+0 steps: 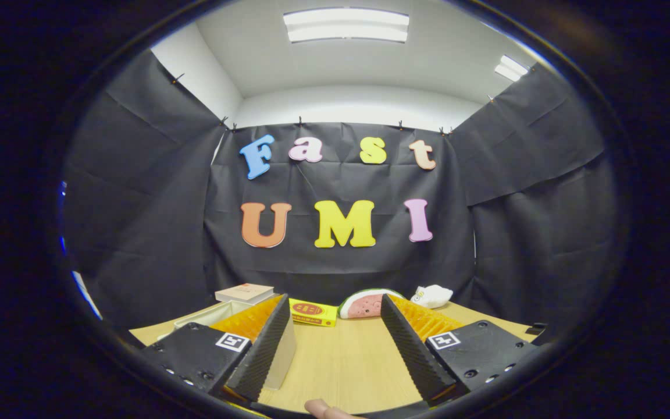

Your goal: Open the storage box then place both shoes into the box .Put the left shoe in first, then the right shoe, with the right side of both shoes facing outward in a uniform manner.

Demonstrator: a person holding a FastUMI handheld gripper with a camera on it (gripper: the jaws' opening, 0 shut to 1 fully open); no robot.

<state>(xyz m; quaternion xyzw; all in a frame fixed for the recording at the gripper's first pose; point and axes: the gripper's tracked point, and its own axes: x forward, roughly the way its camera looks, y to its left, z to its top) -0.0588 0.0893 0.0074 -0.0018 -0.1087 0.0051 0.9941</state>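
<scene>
1. My gripper (335, 343) is held level and low over the pale wooden tabletop (341, 366), its two fingers spread wide with only bare wood between them; it pinches nothing.
2. I take the slice-shaped red-and-green watermelon toy (364, 304) as my landmark; it lies beyond the fingers, near the tabletop's far edge.
3. Just left of the watermelon toy lies a flat yellow cardboard packet (313, 312). Further left, a pale closed book (246, 293) rests by the black cloth wall.
4. Just right of the watermelon toy sits a small white soft toy (432, 295).
5. Well left of the watermelon toy and nearer to me, a pale cream box-like wall (210, 315) shows behind my left finger. I judge it may be the storage box, but the finger hides too much to tell whether it stands open.
6. A fingertip (324, 409) of the person holding the rig shows nearest me, below the fingers.
7. From this level pose I cannot place the shoes, so I would not judge how far the task stands.
</scene>
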